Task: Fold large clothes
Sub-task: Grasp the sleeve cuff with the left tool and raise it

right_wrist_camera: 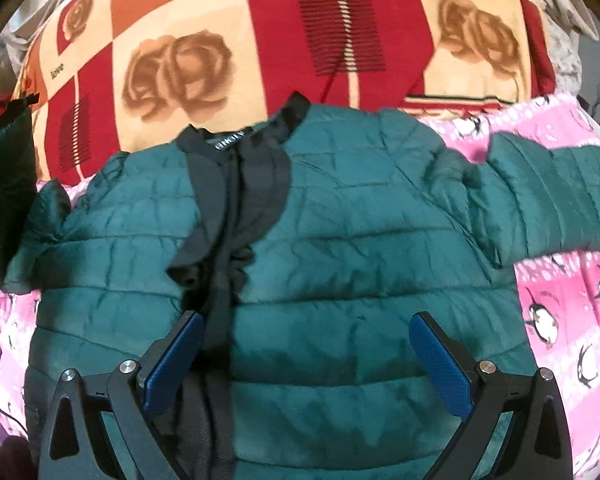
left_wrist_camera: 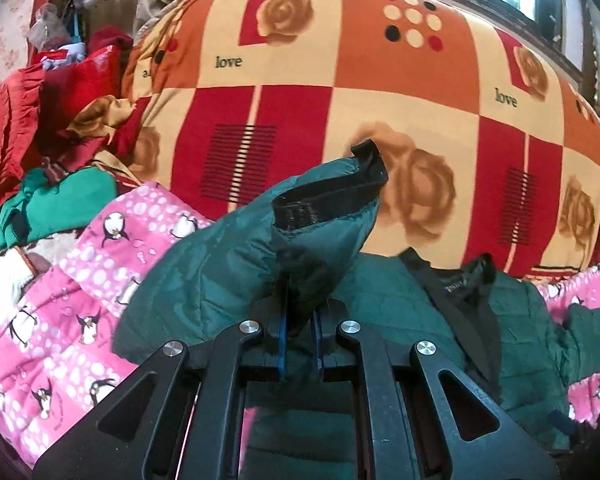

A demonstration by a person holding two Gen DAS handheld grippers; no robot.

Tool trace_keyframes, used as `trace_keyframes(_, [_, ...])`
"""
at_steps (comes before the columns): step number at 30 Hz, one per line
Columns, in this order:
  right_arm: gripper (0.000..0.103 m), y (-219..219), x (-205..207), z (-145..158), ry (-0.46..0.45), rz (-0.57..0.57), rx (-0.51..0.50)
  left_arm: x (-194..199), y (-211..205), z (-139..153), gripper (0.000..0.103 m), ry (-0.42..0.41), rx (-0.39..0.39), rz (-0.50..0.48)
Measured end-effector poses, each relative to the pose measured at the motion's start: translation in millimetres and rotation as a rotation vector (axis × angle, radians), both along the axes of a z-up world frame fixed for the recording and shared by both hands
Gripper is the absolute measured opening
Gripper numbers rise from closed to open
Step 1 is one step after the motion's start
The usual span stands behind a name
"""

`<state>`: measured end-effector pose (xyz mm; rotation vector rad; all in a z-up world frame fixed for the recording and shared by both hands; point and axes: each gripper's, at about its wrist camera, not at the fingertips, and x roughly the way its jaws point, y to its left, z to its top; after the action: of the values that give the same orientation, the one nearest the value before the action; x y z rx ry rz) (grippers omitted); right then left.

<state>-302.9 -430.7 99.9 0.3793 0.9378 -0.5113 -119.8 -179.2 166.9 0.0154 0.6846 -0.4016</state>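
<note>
Jacket (right_wrist_camera: 340, 248) sleeve (left_wrist_camera: 260, 232) clamped in left gripper (left_wrist_camera: 300, 320), raised beside the body.
Right gripper (right_wrist_camera: 300, 360) is held spread wide, empty, over the chest.

The jacket (right_wrist_camera: 340, 248) is teal quilted cloth with a slight sheen, probably nylon, and its collar band (right_wrist_camera: 236, 168) is matt black fabric. The pink penguin sheet (right_wrist_camera: 560, 304) looks like soft matt cotton, the checked blanket (left_wrist_camera: 340, 92) fleecy. Gripper frames are matt black plastic with shiny metal pins and textured blue pads (right_wrist_camera: 440, 364).
</note>
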Motion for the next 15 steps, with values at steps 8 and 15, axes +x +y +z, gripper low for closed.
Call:
trace_keyframes(8, [0.102, -8, -14, -13, 0.006, -0.026, 0.039, -18, -27, 0, 0.009, -0.012, 0.019, -0.059])
trace_keyframes(15, [0.102, -14, -20, -12, 0.002, -0.041, 0.047, -29, -47, -1, 0.009, 0.013, 0.006, -0.136])
